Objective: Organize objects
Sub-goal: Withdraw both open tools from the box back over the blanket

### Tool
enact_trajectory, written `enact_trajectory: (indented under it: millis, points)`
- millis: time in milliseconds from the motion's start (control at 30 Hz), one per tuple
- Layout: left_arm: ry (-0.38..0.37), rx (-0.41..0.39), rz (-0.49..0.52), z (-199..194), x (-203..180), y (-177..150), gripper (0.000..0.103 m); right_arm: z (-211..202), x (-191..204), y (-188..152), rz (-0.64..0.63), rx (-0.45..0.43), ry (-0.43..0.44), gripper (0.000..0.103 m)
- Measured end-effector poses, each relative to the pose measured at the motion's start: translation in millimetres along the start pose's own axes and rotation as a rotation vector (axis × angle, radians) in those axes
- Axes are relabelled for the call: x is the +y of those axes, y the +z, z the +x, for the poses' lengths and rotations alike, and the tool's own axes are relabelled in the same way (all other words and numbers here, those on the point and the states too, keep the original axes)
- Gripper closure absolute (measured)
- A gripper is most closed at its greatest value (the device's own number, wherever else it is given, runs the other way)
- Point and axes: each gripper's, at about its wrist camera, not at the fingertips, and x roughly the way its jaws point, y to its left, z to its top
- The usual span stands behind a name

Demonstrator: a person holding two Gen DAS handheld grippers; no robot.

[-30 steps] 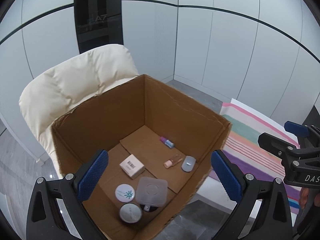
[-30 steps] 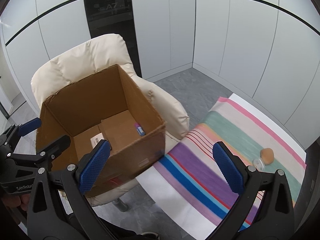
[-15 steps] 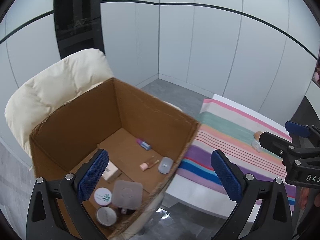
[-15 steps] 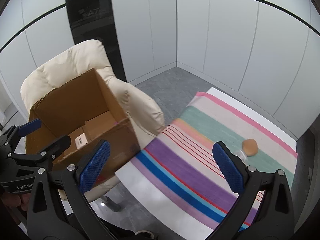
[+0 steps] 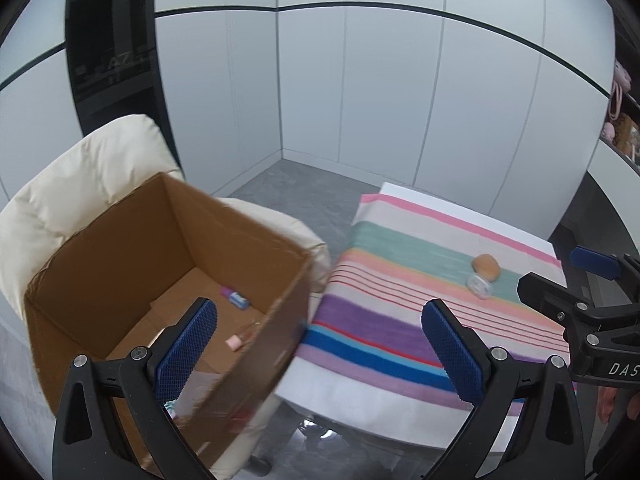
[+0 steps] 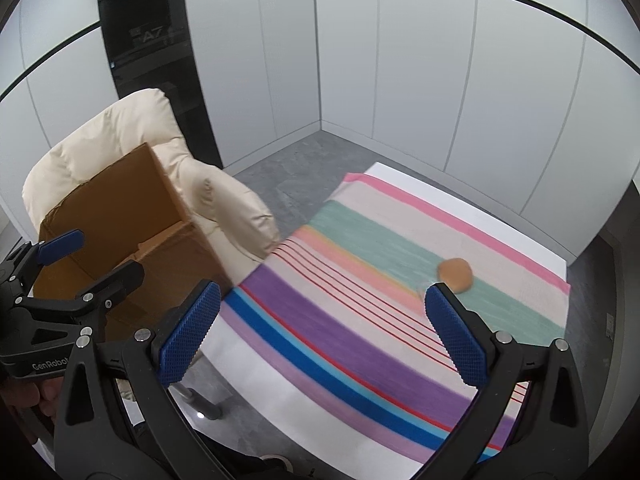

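Two things left on the cloth (image 5: 384, 320): sponge (image 5: 485, 266) and jar (image 5: 479, 285); rest boxed (image 5: 120, 264). Both grippers (image 5: 319, 350) (image 6: 324, 334) wide open, empty.

Two black plastic grippers are seen — the left gripper (image 5: 318, 346) and right gripper (image 6: 322, 334) — each fitted with blue textured pads (image 6: 190, 334), silver screws (image 5: 496, 353) and white lettering (image 5: 622, 369).

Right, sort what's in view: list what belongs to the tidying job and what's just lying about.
Job: box; tan sponge and clear jar on the striped cloth; tubes in box; both tongs, open.

Lying about: cream chair; dark panel; shelf items.
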Motion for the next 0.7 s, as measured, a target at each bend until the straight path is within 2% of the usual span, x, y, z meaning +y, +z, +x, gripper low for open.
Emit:
enact_trajectory:
  millis: [700]
  points:
    - [-0.097, 0.009, 0.098, 9, -82, 5, 0.000, -26, -81, -22, 0.108, 0.001, -0.103, 0.000]
